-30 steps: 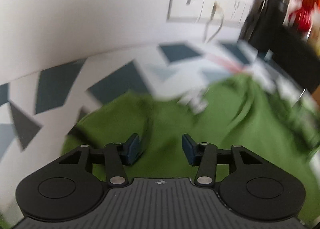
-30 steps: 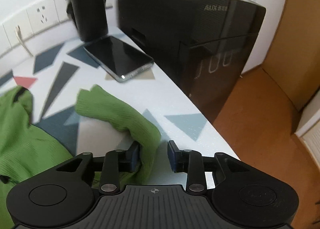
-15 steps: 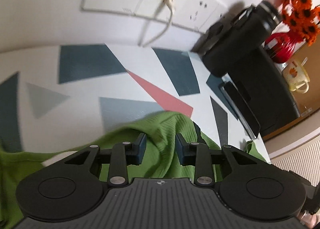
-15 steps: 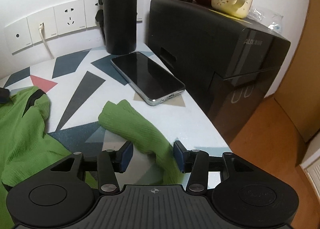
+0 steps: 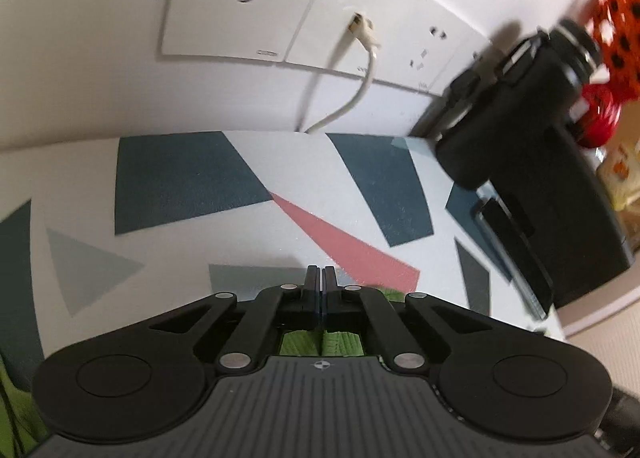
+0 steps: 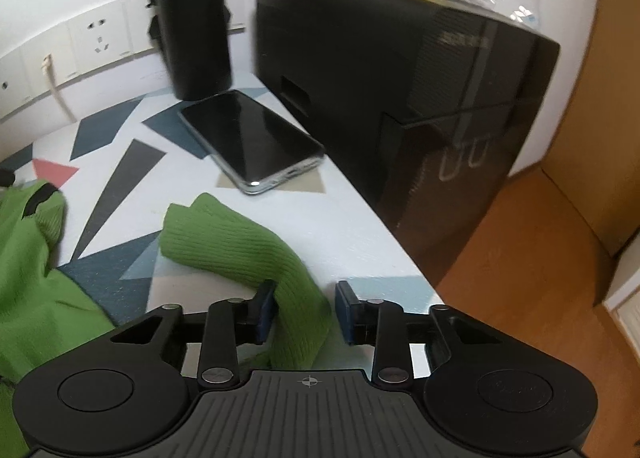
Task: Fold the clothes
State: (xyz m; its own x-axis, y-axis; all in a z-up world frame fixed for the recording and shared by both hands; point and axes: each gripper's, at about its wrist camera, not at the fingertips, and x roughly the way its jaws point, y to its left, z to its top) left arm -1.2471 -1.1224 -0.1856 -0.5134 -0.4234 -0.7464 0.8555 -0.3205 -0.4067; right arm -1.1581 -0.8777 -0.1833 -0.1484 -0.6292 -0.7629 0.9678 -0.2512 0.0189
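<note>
Now your left tongs (image 5: 321, 278) have gone from parted, with green knit between them, to fully shut. Knit shows just behind the tips, but whether any is pinched you cannot tell from the left view. They have also swung away from over the garment's body to its far edge, facing the wall sockets (image 5: 256, 6). Judgement: the collar-side grab is made or attempted.

Your right tongs (image 6: 306, 308) straddle the sleeve (image 6: 240, 246) and are closing; the inner pad touches the knit, the outer stands clear, so no grip yet.

Green sweater (image 6: 28, 258): ribbed knit, crumpled on the patterned desk (image 6: 352, 226), sleeve lying toward the phone (image 6: 252, 138), body bunched at the left. Unfolded so far.
</note>
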